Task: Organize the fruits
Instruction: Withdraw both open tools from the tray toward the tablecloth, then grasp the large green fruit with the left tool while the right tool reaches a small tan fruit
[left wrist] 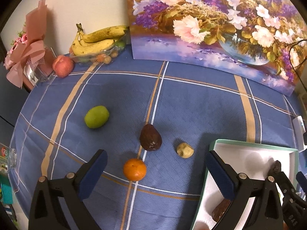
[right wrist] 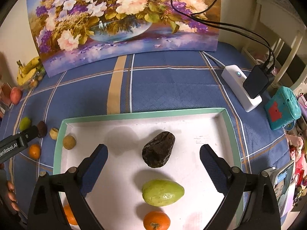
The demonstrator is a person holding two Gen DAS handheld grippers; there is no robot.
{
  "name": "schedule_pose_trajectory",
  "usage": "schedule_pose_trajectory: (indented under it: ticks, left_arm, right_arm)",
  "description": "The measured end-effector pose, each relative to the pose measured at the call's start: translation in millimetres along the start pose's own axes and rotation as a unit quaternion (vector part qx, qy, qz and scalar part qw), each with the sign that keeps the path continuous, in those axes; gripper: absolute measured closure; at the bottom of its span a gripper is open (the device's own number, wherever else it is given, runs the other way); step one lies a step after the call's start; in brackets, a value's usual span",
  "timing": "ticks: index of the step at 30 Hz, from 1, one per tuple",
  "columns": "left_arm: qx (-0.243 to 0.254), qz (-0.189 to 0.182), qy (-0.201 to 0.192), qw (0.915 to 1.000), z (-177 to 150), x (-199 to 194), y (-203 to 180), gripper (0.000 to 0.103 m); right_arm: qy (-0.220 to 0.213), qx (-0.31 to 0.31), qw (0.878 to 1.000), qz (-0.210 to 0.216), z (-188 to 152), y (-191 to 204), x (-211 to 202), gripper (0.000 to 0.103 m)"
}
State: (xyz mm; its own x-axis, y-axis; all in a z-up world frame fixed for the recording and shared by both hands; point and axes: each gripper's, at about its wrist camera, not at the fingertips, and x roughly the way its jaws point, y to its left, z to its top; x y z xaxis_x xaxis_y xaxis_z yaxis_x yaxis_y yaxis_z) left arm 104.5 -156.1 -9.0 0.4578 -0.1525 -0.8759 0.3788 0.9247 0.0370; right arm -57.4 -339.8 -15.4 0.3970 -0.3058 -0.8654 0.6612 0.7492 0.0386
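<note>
In the left wrist view my left gripper (left wrist: 156, 159) is open over the blue checked cloth. An orange (left wrist: 134, 169) lies between its fingers, untouched. Just beyond lie a dark avocado (left wrist: 150, 140), a small yellowish fruit (left wrist: 184, 150) and a green fruit (left wrist: 96, 117). My right gripper (right wrist: 153, 149) hangs open above the white tray (right wrist: 145, 113). In the tray lie a dark wrinkled avocado (right wrist: 158, 149), a green fruit (right wrist: 163, 192) and an orange (right wrist: 157, 220). Another orange (right wrist: 70, 214) shows behind the left finger. A round yellowish fruit (right wrist: 69, 142) touches the tray's left wall from outside.
A flower painting (left wrist: 211, 28) stands along the back. Bananas (left wrist: 97, 38) in a clear dish and a peach (left wrist: 63, 66) sit at the back left beside a pink bouquet (left wrist: 28, 44). A white power strip (right wrist: 241, 88) with a black adapter and a teal box (right wrist: 282, 111) lie right of the tray.
</note>
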Motion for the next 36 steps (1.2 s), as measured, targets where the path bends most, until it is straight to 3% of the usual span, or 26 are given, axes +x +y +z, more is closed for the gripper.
schedule_pose_trajectory:
  ticks: [14,29,36]
  left_arm:
    - [-0.028,0.021,-0.027,0.999,14,-13,67,0.0]
    - [-0.106,0.054,-0.046,0.9918,18,-23,182,0.0]
    - [-0.129,0.053,-0.055,0.9887,18,-26,214,0.0]
  right_arm:
    - [-0.007,-0.016,1.0,0.009,3,47,-10,0.006]
    - [-0.011,-0.065,0.997,0.043,6,147,-17,0.006]
    - [-0.018,-0.08,0.995,0.064,0,186,-21,0.006]
